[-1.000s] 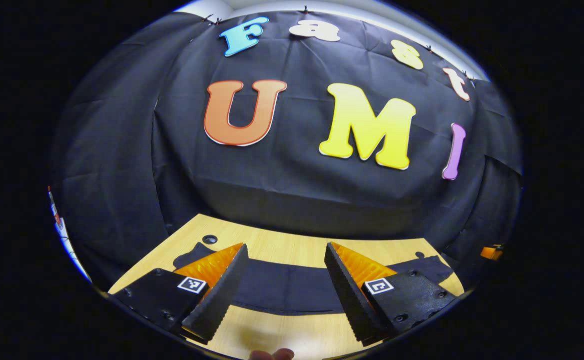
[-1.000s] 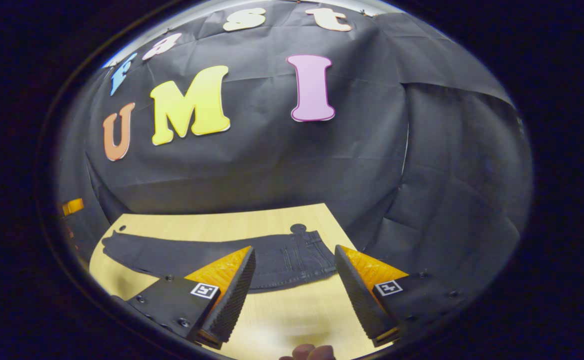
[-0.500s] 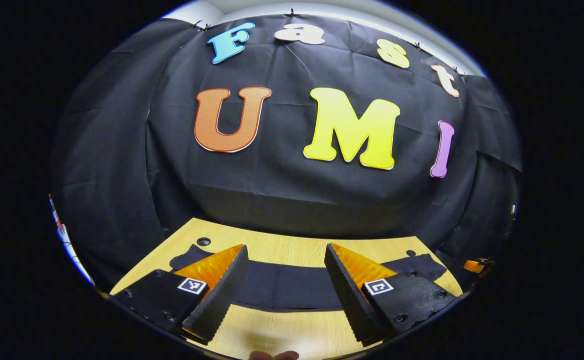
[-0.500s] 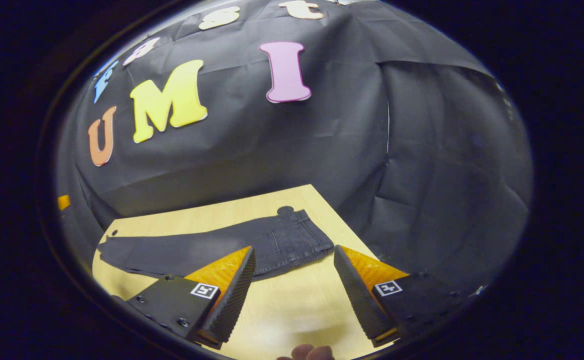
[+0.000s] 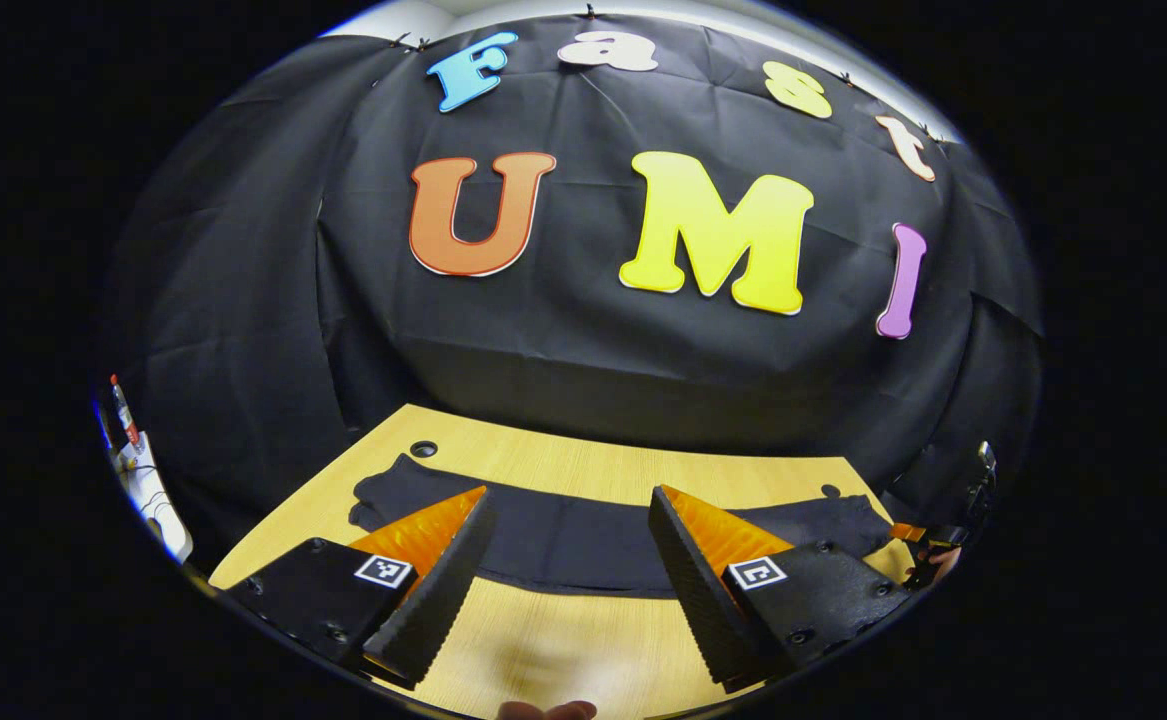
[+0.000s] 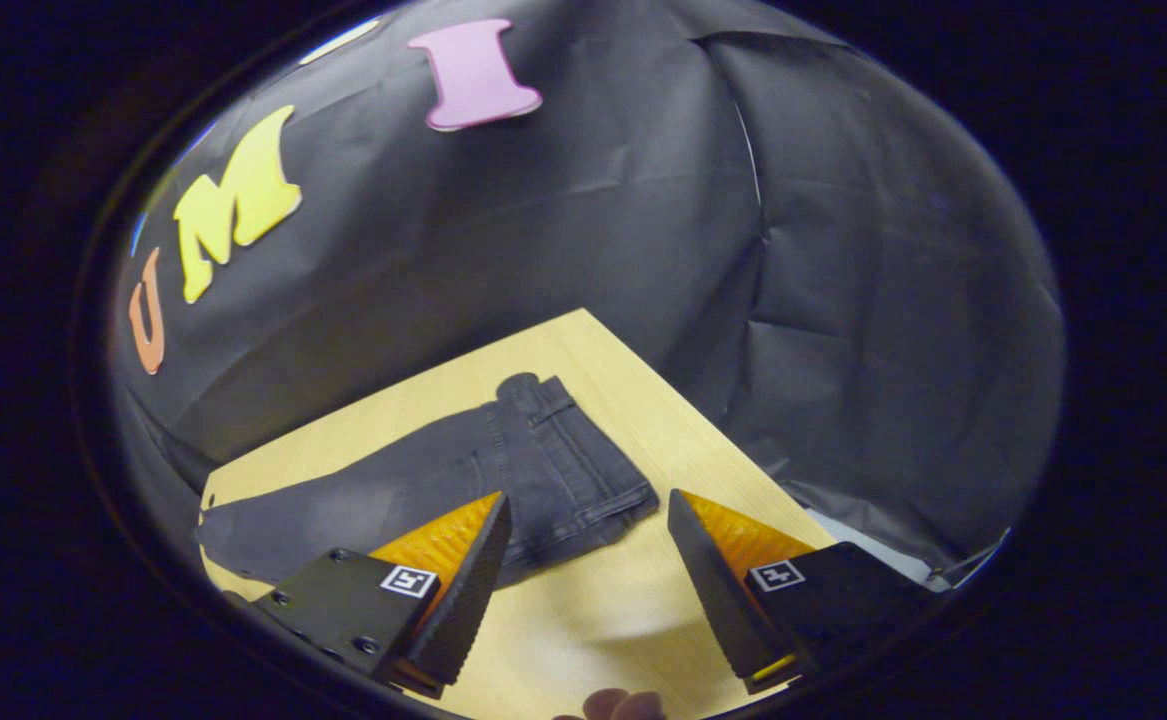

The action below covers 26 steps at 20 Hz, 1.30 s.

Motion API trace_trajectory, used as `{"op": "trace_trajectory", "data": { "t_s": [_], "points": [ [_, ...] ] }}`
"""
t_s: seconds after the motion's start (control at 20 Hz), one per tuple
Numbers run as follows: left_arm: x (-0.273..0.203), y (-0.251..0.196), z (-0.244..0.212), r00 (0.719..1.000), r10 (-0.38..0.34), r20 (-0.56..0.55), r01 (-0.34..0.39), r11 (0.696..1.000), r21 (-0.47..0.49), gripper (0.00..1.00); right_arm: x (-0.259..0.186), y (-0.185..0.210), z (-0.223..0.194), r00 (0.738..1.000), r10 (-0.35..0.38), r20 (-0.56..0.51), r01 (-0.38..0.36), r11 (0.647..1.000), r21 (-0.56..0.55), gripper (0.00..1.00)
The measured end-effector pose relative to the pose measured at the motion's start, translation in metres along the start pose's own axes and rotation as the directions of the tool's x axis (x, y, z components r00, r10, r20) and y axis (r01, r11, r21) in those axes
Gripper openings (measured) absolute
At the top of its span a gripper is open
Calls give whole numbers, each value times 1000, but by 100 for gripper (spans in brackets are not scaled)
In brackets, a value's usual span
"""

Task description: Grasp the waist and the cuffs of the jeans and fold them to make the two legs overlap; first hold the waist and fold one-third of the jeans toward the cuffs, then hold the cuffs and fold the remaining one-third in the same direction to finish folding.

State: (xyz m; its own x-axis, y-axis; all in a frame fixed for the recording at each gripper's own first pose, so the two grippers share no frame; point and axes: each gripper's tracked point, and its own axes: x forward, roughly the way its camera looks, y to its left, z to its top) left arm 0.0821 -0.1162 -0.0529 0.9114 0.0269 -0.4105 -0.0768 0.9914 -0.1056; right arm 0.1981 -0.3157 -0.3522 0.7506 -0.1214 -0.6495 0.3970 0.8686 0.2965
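Observation:
Dark jeans (image 5: pixel 573 535) lie stretched flat across a light wooden table (image 5: pixel 583 465), cuffs at the left end and waist at the right end in the left gripper view. My left gripper (image 5: pixel 568 495) hangs open above the near edge of the legs, touching nothing. In the right gripper view the waist of the jeans (image 6: pixel 568 460) lies near the table's right edge, the legs (image 6: pixel 343 500) running off to the left. My right gripper (image 6: pixel 588 505) is open, its fingers on either side of the waistband's near corner, above the cloth.
The table (image 6: pixel 643 400) ends close beyond the waist, with black cloth wall behind it and to the right. Small round holes (image 5: pixel 423 449) sit in the tabletop near the far corners. A fingertip (image 5: pixel 548 710) of the holding hand shows at the bottom. Another gripper (image 5: pixel 928 545) peeks in far right.
The right gripper has swung right and tipped down toward the waist, which now looks larger and closer. The left gripper shifted only slightly; both stay open.

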Motion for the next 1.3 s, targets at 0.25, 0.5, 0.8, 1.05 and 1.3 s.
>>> {"op": "trace_trajectory", "data": {
  "t_s": [0.25, 0.5, 0.8, 1.05, 1.3],
  "points": [
    [1, 1, -8, 999, 30, -32, -30, 1000, 3, 99, 32, -5, -7, 999, 6, -39, -4, 998, 58, 97],
    [3, 5, -10, 998, 52, -35, -52, 999, 0, 99, 39, -5, -18, 997, -6, -83, 9, 999, 31, 96],
    [1, 16, -12, 996, 80, -32, -81, 996, -33, 99, 44, 5, -17, 994, 1, -106, 5, 998, 61, 43],
    [-6, 34, -9, 995, 100, -10, -100, 994, -52, 99, 32, 13, -1, 994, -10, -112, 17, 998, 60, 22],
    [-12, 54, -7, 992, 126, 19, -124, 990, -68, 99, -9, 49, 39, 1000, 9, -1, -9, 998, -63, 21]
  ]
}}
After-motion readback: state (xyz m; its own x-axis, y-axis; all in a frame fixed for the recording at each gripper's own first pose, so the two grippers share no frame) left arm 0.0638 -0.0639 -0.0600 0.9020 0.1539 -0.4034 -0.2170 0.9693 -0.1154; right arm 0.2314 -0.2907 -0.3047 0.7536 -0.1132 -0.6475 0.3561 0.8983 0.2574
